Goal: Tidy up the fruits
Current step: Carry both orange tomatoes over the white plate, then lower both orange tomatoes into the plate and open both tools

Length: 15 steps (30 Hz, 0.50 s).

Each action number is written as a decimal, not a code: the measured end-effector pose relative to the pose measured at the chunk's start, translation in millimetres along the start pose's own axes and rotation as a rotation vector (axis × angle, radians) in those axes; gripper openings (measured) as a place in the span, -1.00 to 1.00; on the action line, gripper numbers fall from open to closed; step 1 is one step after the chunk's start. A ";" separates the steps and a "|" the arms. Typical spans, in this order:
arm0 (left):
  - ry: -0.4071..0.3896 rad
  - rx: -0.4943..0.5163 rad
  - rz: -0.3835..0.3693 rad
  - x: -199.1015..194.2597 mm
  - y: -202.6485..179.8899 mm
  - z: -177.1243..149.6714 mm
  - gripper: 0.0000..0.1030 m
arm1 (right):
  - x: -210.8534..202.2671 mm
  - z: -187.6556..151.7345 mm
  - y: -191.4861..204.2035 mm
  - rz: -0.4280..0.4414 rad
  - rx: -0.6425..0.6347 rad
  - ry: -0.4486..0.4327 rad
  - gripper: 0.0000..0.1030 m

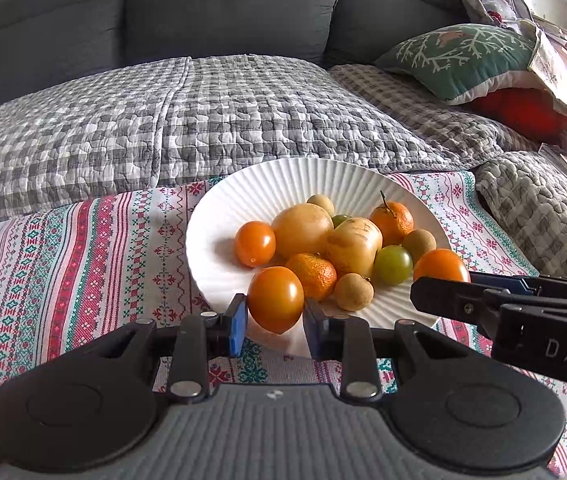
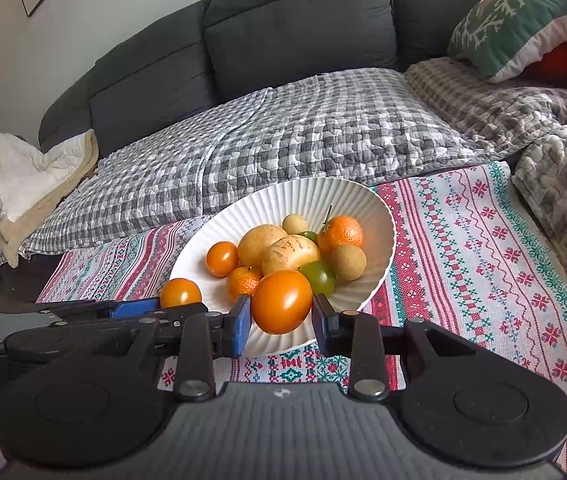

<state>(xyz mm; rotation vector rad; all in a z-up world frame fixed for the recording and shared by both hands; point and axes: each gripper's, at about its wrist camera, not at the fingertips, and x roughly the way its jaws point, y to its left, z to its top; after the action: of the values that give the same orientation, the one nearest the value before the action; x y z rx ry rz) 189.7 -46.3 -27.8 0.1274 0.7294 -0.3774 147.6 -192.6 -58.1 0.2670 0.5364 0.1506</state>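
Both jaws clenched on fruit: left gripper (image 1: 275, 322) holds one smooth orange tomato (image 1: 275, 298), right gripper (image 2: 281, 320) another (image 2: 281, 301); remaining fruit beyond them heaped unsorted in the ribbed white plate (image 1: 283, 184).

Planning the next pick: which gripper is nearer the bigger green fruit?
Right. The right gripper, holding a tomato, is beside the bigger green fruit; the left gripper is farther, beyond the tangerine.
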 end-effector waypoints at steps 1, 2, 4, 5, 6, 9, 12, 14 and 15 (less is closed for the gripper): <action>-0.001 0.015 0.003 2.8 -0.2 0.3 -0.40 | 1.9 -0.2 0.4 0.001 -0.005 -0.001 -0.43; -0.006 0.029 0.002 4.2 -1.2 0.2 -0.40 | 4.3 -0.7 1.8 -0.002 -0.018 0.000 -0.43; -0.008 0.048 0.003 7.2 -2.5 1.0 -0.40 | 7.8 -1.4 3.7 -0.011 -0.041 0.002 -0.43; -0.008 0.053 0.006 8.6 -2.9 1.5 -0.40 | 9.7 -1.7 4.4 -0.016 -0.050 0.004 -0.43; -0.008 0.055 0.006 9.8 -2.8 2.0 -0.40 | 11.1 -2.1 4.7 -0.018 -0.055 0.007 -0.43; -0.013 0.053 0.001 11.6 -1.9 2.4 -0.40 | 13.9 -2.5 5.3 -0.022 -0.068 0.010 -0.43; -0.021 0.057 -0.003 11.7 -1.5 1.5 -0.39 | 14.4 -2.4 5.4 -0.021 -0.070 0.007 -0.43; -0.024 0.060 -0.004 11.3 -1.1 1.1 -0.39 | 14.5 -2.5 5.4 -0.022 -0.068 0.006 -0.43; -0.026 0.059 -0.004 10.9 -1.0 0.9 -0.38 | 14.6 -2.6 5.4 -0.024 -0.067 0.006 -0.43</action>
<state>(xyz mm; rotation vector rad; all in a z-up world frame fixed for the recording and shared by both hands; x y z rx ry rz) 197.2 -50.6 -34.4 0.1764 0.6931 -0.4044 158.2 -183.9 -65.8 0.1945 0.5396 0.1456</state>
